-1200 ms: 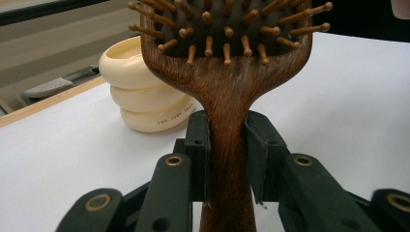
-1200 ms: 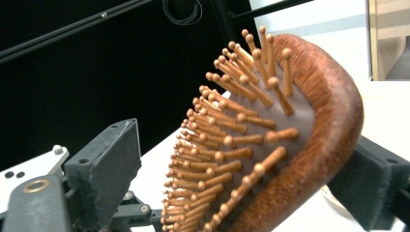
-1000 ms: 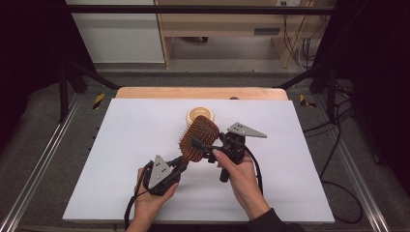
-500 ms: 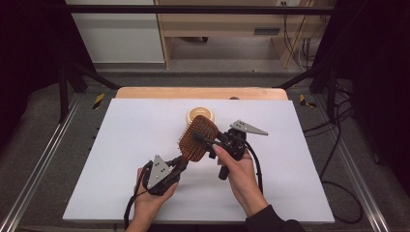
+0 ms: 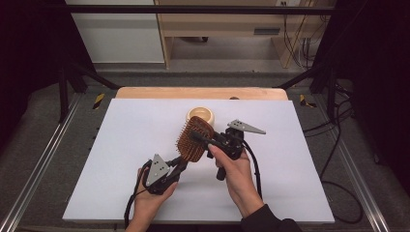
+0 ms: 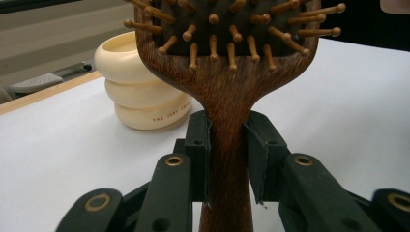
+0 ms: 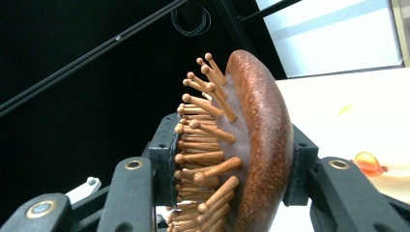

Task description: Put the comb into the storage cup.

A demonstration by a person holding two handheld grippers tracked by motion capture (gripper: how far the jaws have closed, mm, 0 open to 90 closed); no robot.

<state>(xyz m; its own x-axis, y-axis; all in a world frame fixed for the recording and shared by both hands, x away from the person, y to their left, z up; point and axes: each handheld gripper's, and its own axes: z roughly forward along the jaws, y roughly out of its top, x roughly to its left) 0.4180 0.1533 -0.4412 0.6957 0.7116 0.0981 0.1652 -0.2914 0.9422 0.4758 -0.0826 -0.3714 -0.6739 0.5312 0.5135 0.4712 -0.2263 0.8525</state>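
Note:
A brown wooden hairbrush [image 5: 194, 139] with wooden pins is held above the white table between both grippers. My left gripper [image 5: 176, 166] is shut on the brush's handle [image 6: 227, 145], its jaws pressed on both sides. My right gripper [image 5: 202, 137] is shut on the brush's head [image 7: 251, 145], one jaw against the pins, the other against the rounded back. A cream ringed bowl [image 5: 200, 115] stands on the table just behind the brush, seen at the left in the left gripper view as the bowl [image 6: 135, 82].
The white table top [image 5: 121, 145] has a wooden strip [image 5: 198, 93] along its far edge. Metal rails [image 5: 34, 174] run along both sides. Cables [image 5: 338, 145] lie on the floor at the right.
The right hand and its gripper moved slightly right and up with the brush head. The left gripper stays on the handle.

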